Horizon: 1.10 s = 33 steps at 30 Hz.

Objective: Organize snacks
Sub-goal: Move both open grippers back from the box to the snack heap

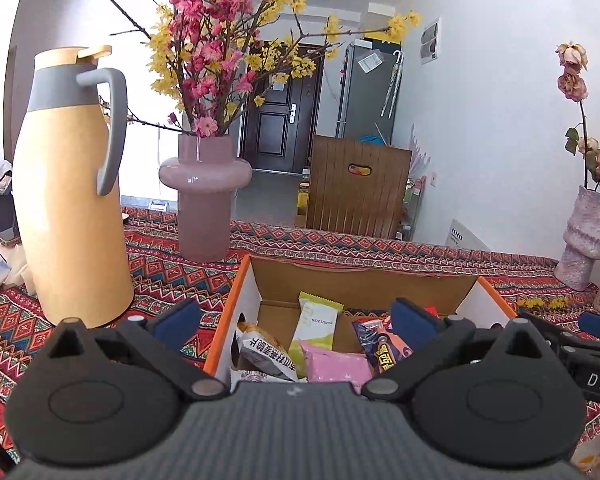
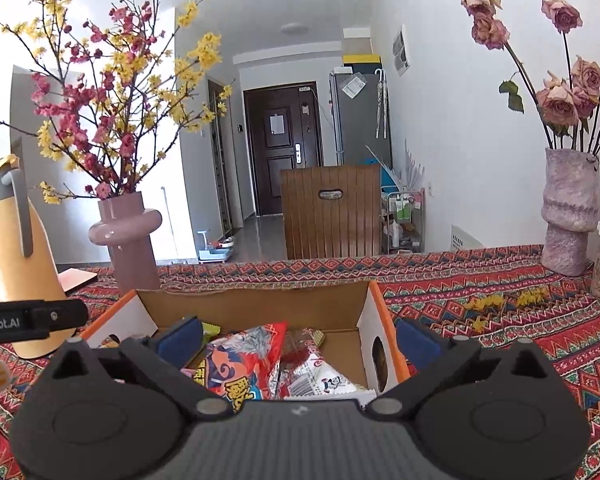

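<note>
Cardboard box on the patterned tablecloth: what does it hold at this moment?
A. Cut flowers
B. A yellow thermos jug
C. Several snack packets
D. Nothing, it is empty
C. The cardboard box holds several snack packets, among them a green-and-white packet and a pink packet, with a red-and-orange packet showing in the right wrist view. Both grippers stand open above it, holding nothing.

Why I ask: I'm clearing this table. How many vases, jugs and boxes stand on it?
Vases: 2 (pink vase, mottled lilac vase)
Jugs: 1 (yellow jug)
Boxes: 1 (cardboard box, holding snack packets)
Total: 4
</note>
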### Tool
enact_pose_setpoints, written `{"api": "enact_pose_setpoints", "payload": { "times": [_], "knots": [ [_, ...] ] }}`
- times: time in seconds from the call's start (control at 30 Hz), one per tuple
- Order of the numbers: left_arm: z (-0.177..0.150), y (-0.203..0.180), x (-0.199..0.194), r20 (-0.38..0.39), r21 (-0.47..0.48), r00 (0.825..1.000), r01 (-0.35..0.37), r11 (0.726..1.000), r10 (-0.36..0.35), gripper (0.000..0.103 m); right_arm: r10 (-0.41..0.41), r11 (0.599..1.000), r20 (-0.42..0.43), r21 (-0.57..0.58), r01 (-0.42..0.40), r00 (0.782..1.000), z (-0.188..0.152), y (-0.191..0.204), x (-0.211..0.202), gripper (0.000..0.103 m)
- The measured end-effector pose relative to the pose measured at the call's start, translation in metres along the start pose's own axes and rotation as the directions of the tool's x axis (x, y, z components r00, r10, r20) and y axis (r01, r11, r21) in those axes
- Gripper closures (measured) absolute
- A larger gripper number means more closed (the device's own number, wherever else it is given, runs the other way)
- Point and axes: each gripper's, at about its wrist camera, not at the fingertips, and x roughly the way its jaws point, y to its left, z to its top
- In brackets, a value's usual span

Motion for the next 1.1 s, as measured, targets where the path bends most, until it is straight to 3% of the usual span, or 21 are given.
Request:
{"api": "enact_pose_setpoints", "payload": {
  "times": [0.33, 0.6, 1.1],
  "knots": [
    [-0.017, 0.012, -0.037, -0.018, 0.025, 1.0, -0.009, 1.0, 0.009, 0.0, -0.005, 1.0, -0.027, -0.001, 0.005, 1.0, -0.012, 0.002, -0.037, 0.0],
    [-0.048, 0.038, -0.053, -0.08, 0.03, 0.996, -0.038, 0.999, 0.04, 0.0, -0.002, 1.0, -0.074, 0.006, 0.002, 0.997, -0.036, 0.003, -0.066, 0.0],
    [-0.108, 0.054, -0.048, -0.186, 0.065, 0.982, 0.006, 0.998, 0.007, 0.0, -0.006, 0.999, -0.22, 0.039, 0.015, 0.975, -0.086, -0.006, -0.08, 0.0]
  ]
}}
